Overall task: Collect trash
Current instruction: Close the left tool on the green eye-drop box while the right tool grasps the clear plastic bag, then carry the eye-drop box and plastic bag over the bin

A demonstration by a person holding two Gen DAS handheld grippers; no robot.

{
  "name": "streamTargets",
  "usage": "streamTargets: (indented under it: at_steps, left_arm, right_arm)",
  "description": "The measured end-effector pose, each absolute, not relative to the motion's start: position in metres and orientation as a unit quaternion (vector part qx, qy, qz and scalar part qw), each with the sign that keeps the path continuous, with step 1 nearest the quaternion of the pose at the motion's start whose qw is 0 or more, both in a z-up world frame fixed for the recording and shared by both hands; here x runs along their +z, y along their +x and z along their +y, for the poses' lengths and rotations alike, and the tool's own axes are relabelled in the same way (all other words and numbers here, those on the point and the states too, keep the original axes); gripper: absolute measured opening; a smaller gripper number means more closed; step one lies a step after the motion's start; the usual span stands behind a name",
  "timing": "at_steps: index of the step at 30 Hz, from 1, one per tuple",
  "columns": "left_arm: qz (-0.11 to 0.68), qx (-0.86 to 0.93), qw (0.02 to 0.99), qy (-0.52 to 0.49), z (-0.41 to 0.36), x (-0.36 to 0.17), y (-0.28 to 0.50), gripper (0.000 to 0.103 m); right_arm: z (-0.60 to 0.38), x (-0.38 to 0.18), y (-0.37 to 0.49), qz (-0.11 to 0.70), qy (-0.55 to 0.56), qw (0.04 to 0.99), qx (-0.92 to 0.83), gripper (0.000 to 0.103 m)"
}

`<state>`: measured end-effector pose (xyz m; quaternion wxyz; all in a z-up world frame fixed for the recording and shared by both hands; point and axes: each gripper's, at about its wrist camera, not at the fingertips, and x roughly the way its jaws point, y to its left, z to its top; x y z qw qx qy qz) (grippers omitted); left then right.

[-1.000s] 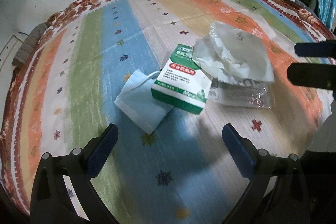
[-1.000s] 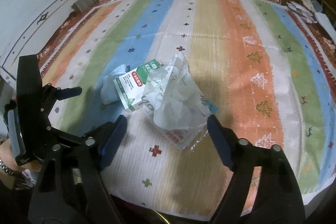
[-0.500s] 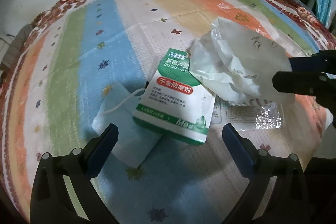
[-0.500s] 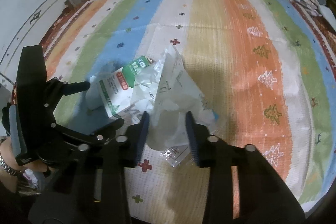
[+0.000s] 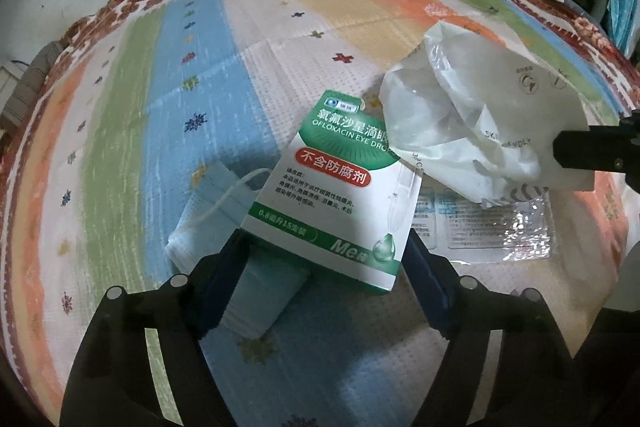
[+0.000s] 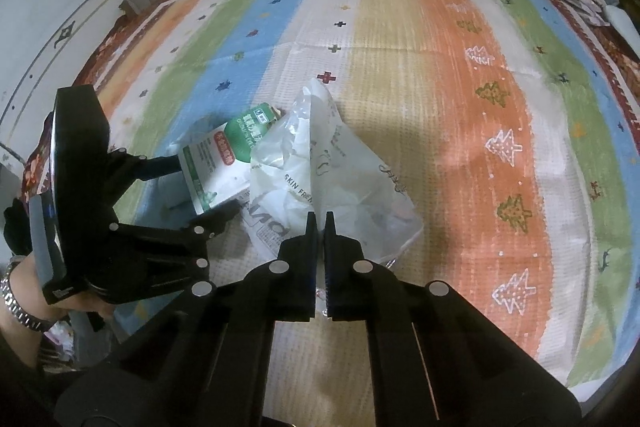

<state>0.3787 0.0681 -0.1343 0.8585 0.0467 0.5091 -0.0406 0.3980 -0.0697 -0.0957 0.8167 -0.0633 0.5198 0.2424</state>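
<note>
While the right gripper pinches the white plastic bag, only the left wrist view shows the left gripper closing around the eye-drop box lying lengthwise away on the striped mat.

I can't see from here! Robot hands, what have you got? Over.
Right gripper shut on white plastic bag. Left gripper jaws closing around eye-drop box, not yet gripped. Blue face mask under the box, nothing else in the way.

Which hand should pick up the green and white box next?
Left. The left gripper already straddles the box, its jaws closing on it. The right gripper is busy, shut on the white plastic bag.
</note>
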Motion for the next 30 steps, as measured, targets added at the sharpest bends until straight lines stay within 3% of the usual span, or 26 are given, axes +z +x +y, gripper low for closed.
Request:
streamTargets:
  at_steps: [30]
  left_arm:
    - [0.515,0.077,0.847,-0.108,0.105,-0.043,0.276,0.075]
  right_arm:
    - [-0.075,-0.022,0.318,0.465,-0.080,0.835,0.284,0.001]
